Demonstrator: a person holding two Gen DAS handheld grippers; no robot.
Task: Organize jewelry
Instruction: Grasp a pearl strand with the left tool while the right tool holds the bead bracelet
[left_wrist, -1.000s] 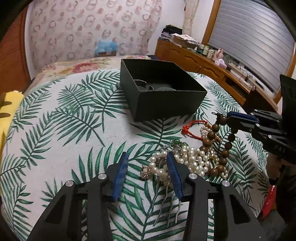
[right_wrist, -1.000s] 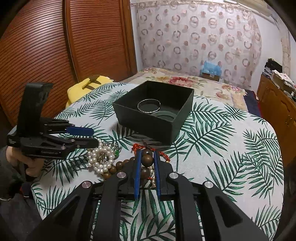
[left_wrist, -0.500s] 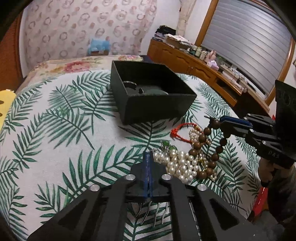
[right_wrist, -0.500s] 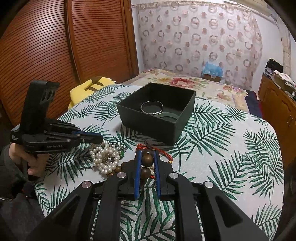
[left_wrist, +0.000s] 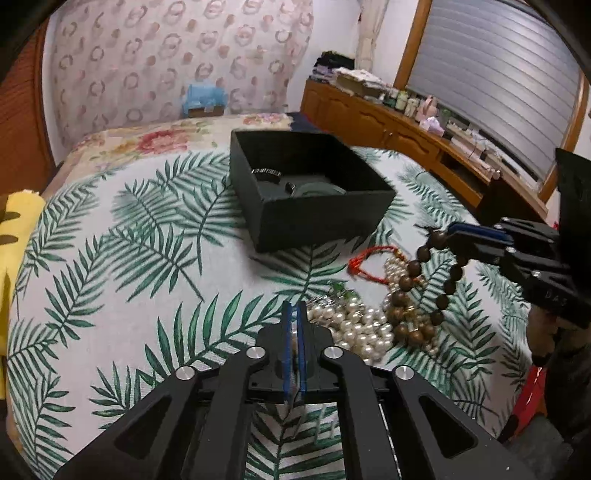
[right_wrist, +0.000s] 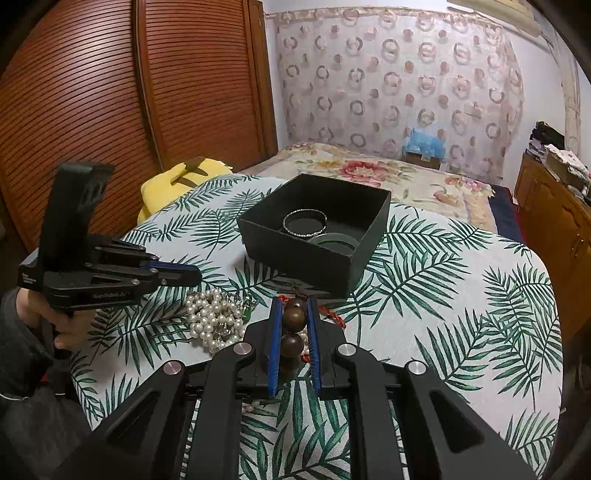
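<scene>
A black open box (left_wrist: 314, 199) (right_wrist: 317, 236) stands on the leaf-print table and holds a silver bangle (right_wrist: 305, 223) and a dark ring-shaped piece (right_wrist: 334, 243). My right gripper (right_wrist: 293, 306) (left_wrist: 452, 230) is shut on a brown wooden bead bracelet (left_wrist: 410, 273) (right_wrist: 293, 317), which hangs above the jewelry pile. My left gripper (left_wrist: 293, 308) (right_wrist: 192, 271) is shut on a pearl hair comb (left_wrist: 293, 347) at the pile's near edge. White pearls (left_wrist: 354, 328) (right_wrist: 212, 314) and a red cord bracelet (left_wrist: 369, 264) lie on the cloth.
The table's leaf-print cloth (left_wrist: 110, 258) spreads left of the pile. A yellow cushion (right_wrist: 177, 181) lies past the table's far-left edge. A floral bed (right_wrist: 369, 173) lies behind the table, and a wooden sideboard (left_wrist: 406, 136) lines the wall.
My left gripper has closed on the pearl hair comb, having been open a second ago. My right gripper has lifted the wooden bead bracelet higher off the pile.
</scene>
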